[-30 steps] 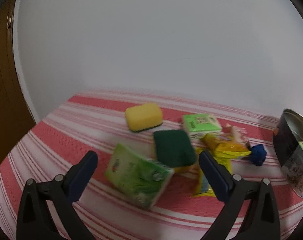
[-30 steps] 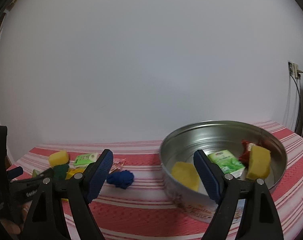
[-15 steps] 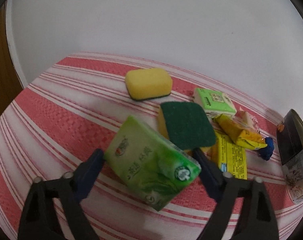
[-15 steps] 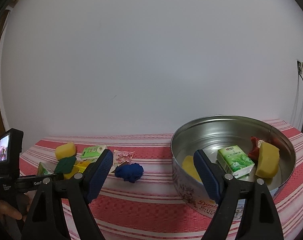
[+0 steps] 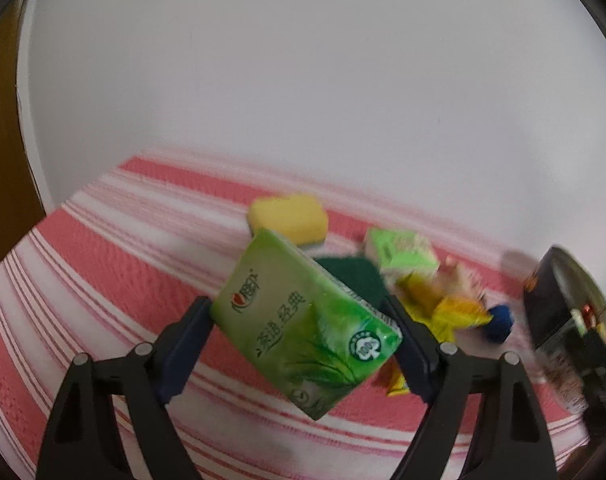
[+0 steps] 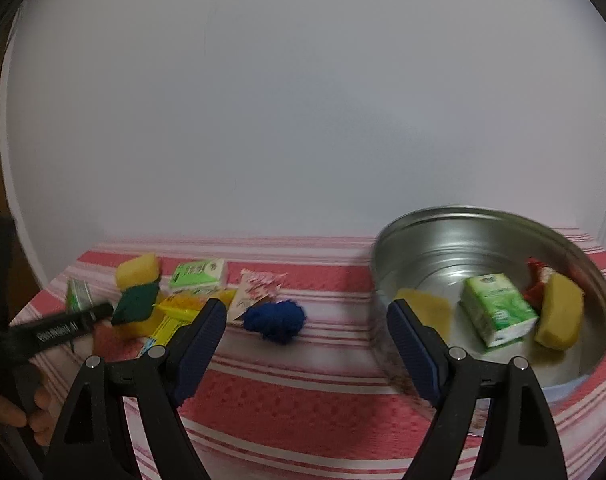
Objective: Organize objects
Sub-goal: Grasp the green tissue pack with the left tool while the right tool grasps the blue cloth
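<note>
Red-and-white striped tablecloth (image 6: pixel 303 400) under scattered items. Left gripper (image 5: pixel 303 332), jaws closing, clamps the green tissue pack (image 5: pixel 303 320), tilted and apparently raised off the cloth, presumably bound for the round metal tin (image 6: pixel 463 232). Right gripper (image 6: pixel 307 340) hangs empty, jaws apart.

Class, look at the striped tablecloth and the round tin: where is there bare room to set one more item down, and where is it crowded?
Free: the striped cloth between the blue yarn ball and the tin, and the tin's floor behind the tissue pack. Crowded: the cluster of sponges and yellow packets left of the ball.
</note>
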Tool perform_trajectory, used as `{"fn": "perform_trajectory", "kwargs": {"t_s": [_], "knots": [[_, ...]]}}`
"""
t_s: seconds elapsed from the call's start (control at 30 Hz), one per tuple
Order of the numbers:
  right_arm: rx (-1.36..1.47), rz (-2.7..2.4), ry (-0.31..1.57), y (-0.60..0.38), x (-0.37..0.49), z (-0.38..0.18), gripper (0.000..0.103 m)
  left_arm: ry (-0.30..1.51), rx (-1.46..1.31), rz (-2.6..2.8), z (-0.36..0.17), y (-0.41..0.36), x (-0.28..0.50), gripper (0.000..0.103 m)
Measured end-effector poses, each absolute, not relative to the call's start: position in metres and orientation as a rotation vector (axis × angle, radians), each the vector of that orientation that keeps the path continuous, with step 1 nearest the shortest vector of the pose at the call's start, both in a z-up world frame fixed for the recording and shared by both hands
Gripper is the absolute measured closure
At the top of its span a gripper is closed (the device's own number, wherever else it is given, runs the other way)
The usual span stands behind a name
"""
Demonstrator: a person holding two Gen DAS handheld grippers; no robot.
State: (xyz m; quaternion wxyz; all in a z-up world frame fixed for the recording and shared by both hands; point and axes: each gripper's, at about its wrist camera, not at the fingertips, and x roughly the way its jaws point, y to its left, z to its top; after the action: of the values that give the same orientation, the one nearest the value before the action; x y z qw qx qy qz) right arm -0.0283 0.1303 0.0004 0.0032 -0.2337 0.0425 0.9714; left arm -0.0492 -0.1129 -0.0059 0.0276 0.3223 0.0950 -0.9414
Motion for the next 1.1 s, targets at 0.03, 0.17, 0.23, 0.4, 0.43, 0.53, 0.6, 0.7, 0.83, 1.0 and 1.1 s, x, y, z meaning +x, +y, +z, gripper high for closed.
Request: {"fn": "perform_trajectory", "kwargs": {"t_s": [0.03, 0.17, 0.23, 0.4, 0.43, 0.53, 0.6, 0.7, 0.83, 1.0, 1.1], "knots": [[-0.760, 3.048, 0.115, 0.125, -0.034, -0.001, 0.019, 0.293, 0.951, -2.914, -0.002, -0.114, -0.046, 0.018], [-0.898, 3.034, 0.050, 0.110, -0.058, -0.008, 0.019, 0.257, 0.808, -2.921, 0.011, -0.116, -0.036, 0.018], [-0.976, 3.012, 0.049, 0.108, -0.071, -0.013, 0.019, 0.271, 0.773, -2.931, 0.016, -0.118, -0.033, 0.018], [-1.127, 2.955, 0.076, 0.108, -0.097, -0.024, 0.020, 0.295, 0.751, -2.936, 0.019, -0.119, -0.034, 0.018], [-1.165, 2.941, 0.064, 0.105, -0.103, -0.027, 0.021, 0.291, 0.758, -2.931, 0.019, -0.118, -0.035, 0.018], [-1.263, 2.918, 0.048, 0.100, -0.113, -0.035, 0.031, 0.286, 0.781, -2.917, 0.016, -0.119, -0.038, 0.018], [-1.329, 2.898, 0.047, 0.100, -0.119, -0.043, 0.049, 0.280, 0.792, -2.910, 0.015, -0.119, -0.040, 0.018], [-1.334, 2.913, 0.089, 0.104, -0.117, -0.044, 0.052, 0.262, 0.808, -2.908, 0.013, -0.117, -0.040, 0.018], [-1.229, 2.994, 0.117, 0.108, -0.098, -0.033, 0.053, 0.247, 0.797, -2.908, 0.011, -0.114, -0.037, 0.018], [-0.949, 3.141, 0.114, 0.115, -0.049, -0.004, 0.052, 0.244, 0.767, -2.914, 0.011, -0.109, -0.035, 0.018], [-0.764, 3.185, 0.134, 0.124, -0.027, 0.015, 0.052, 0.248, 0.779, -2.930, 0.011, -0.101, -0.033, 0.018]]}}
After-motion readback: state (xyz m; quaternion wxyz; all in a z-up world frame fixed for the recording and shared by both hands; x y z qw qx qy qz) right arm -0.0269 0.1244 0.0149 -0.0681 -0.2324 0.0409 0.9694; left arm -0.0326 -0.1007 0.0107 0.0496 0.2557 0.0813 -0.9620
